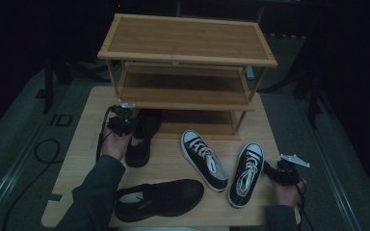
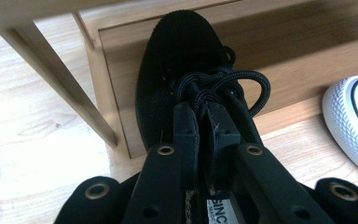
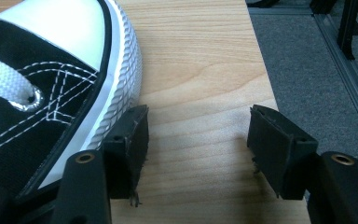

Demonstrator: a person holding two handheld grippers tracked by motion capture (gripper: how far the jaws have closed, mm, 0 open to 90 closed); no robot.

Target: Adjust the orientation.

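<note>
The left gripper (image 1: 121, 120) has its jaws clenched on the tongue of a black lace-up shoe (image 2: 182, 60), whose toe sits in the bottom tier of the bamboo shoe rack (image 1: 188, 41). A second black shoe (image 1: 161, 197) lies on the pale wood tabletop (image 1: 84, 139). The right gripper (image 3: 196, 140) rests with jaws released beside a black-and-white canvas sneaker (image 3: 51, 84), its rubber toe cap ribbed.
</note>
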